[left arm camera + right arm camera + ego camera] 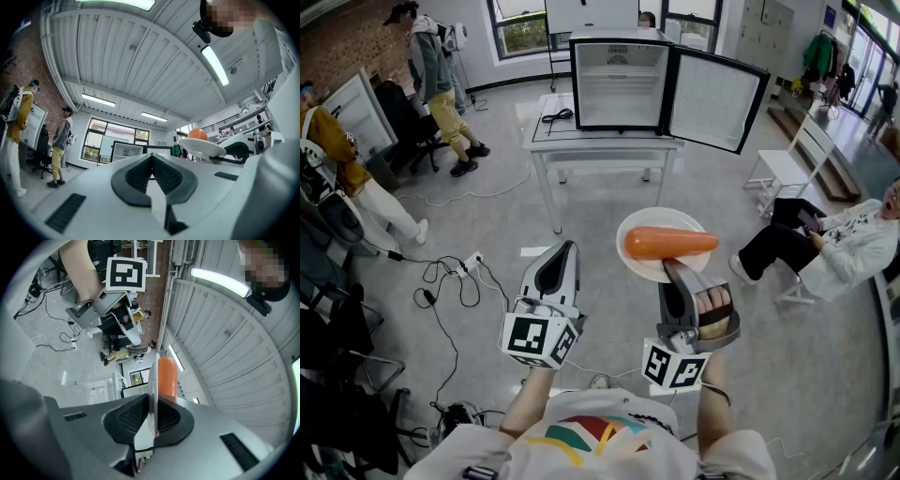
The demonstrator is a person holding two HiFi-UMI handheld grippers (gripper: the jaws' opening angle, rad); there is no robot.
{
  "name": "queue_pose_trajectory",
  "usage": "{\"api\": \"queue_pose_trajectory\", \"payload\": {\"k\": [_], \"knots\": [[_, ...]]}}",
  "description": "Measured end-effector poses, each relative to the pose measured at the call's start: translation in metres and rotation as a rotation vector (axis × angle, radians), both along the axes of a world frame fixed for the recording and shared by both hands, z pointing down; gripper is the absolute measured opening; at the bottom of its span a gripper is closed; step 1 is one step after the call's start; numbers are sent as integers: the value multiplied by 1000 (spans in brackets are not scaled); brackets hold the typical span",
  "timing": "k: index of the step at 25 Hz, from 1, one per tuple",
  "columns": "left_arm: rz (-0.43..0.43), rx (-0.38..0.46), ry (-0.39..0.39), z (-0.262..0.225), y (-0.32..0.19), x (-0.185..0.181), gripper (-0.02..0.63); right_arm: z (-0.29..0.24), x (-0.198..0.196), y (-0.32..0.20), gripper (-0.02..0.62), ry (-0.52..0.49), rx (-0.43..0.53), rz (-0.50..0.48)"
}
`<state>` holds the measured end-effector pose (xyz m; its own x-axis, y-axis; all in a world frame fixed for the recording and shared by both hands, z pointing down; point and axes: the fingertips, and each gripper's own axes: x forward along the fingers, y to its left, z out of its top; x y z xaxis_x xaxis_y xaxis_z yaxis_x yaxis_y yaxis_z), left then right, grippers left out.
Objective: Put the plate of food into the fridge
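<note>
White plate (661, 217) — carrot (670, 243) crosswise, tip right

Head view, lower centre: near rim of the plate (639, 268) sits under the right gripper (677, 272), so the contact is hidden. Right gripper view: plate edge-on, lower end of the carrot (167, 376) behind the pad. Right edge cuts off the seated person (834, 248). Inside of the fridge (619, 84) is too small to read.

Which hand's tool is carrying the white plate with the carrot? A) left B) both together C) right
C: the right tool grips the rim of the plate that bears the carrot; the left tool is shut, empty, apart from it.
</note>
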<state>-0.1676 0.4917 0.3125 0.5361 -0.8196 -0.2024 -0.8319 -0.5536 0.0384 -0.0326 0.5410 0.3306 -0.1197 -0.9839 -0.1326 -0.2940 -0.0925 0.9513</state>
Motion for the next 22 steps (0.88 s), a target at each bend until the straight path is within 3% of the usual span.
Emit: {"api": "queue_pose_trajectory", "payload": {"k": [22], "knots": [[-19,18,-28,-3,0,-6,8,1,-7,0,29,0,-12,-23]]}}
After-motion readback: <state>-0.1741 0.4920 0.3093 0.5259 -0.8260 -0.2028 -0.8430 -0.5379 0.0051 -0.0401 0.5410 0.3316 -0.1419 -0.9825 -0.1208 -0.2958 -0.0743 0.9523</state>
